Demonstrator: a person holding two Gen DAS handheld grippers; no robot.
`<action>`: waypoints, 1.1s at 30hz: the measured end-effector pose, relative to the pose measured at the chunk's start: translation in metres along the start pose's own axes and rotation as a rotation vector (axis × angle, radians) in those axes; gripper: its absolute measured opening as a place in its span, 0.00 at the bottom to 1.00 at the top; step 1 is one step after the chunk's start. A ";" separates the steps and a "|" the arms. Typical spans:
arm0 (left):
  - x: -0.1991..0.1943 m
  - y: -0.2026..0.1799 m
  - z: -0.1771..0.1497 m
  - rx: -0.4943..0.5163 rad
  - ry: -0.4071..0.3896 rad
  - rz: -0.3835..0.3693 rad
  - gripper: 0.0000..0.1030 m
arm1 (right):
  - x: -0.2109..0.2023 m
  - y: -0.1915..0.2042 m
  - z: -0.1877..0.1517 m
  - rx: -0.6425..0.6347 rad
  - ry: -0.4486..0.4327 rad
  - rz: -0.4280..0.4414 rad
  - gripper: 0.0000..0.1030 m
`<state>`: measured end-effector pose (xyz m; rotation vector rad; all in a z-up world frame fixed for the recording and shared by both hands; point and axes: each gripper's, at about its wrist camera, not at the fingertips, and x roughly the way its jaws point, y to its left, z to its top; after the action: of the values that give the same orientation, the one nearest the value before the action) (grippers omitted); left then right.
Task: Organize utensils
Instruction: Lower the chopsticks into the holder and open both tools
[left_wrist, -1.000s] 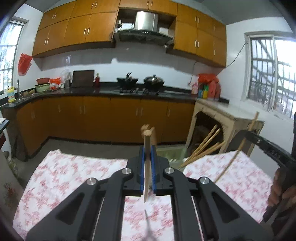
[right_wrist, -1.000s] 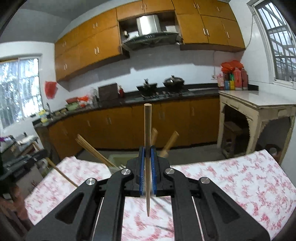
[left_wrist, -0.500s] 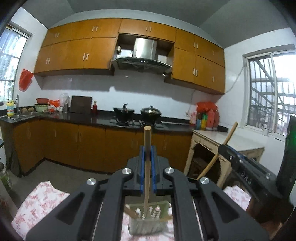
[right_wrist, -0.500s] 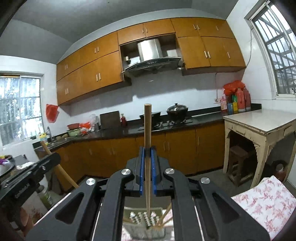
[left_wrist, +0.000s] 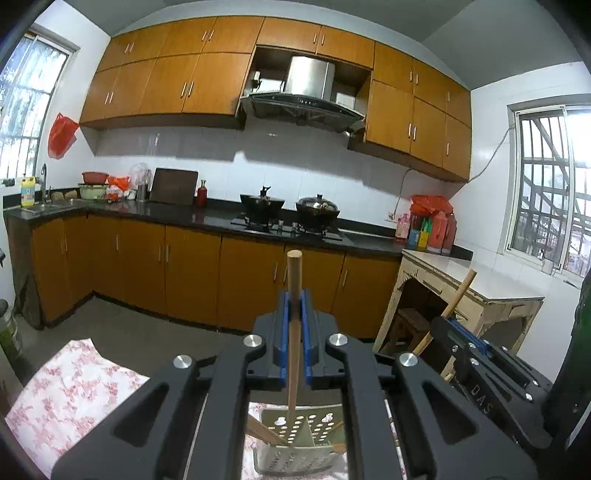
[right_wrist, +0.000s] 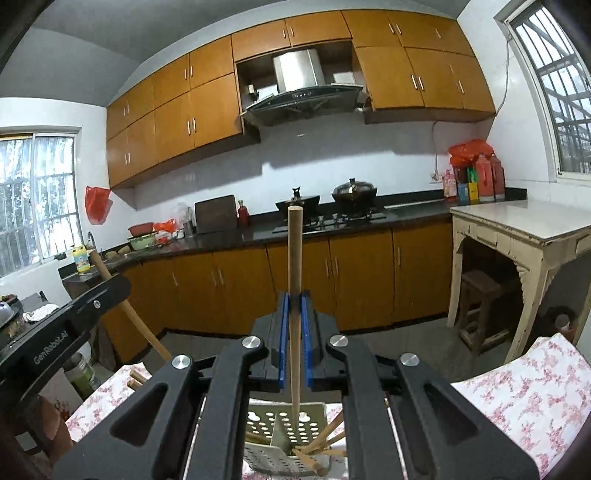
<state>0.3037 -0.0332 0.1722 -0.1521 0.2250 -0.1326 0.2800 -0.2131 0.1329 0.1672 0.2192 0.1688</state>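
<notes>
A: What am I holding on the left?

B: My left gripper (left_wrist: 294, 347) has its blue fingers (left_wrist: 282, 339) closed tight on a plain round wooden chopstick (left_wrist: 293, 332), light tan, blunt top end up, thin end down. The stick stands about upright and its lower tip hangs over the holder (left_wrist: 295, 443).

A: Holder look?

B: Pale green plastic utensil basket, round holes in the walls, a divider down the middle. It sits on the desk (left_wrist: 70, 398) under a white cloth with red flowers. A few more chopsticks (left_wrist: 264, 434) lean in it at angles.

A: Right side?

B: Same deal. My right gripper (right_wrist: 294, 343) is clamped shut on a second chopstick (right_wrist: 294, 295), upright, pointed end down over the basket (right_wrist: 284, 439), right near the divider. In the right wrist view several loose sticks (right_wrist: 325, 439) lie crossed in the right compartment.

A: Pose?

B: Both grippers look forward over the desk, side by side. From the left camera I see the right gripper body (left_wrist: 480, 380) at lower right with its stick poking up. From the right camera the left one (right_wrist: 62, 332) shows at the left edge, stick slanted.

A: Anything unclear?

B: Gripper frames hide most of the basket. Can't tell if either tip touches the basket or which compartment the left one is over. Basket bottom is cut off
</notes>
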 end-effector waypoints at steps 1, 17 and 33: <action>0.002 0.001 -0.002 -0.001 0.005 0.001 0.07 | 0.002 0.000 -0.001 0.001 0.006 0.001 0.07; 0.019 0.014 -0.029 -0.018 0.082 0.004 0.07 | 0.017 0.005 -0.022 -0.016 0.071 -0.014 0.07; 0.019 0.016 -0.033 -0.003 0.132 -0.005 0.08 | 0.017 0.004 -0.028 -0.014 0.104 -0.002 0.08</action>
<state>0.3164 -0.0243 0.1341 -0.1474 0.3566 -0.1477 0.2892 -0.2021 0.1032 0.1443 0.3213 0.1771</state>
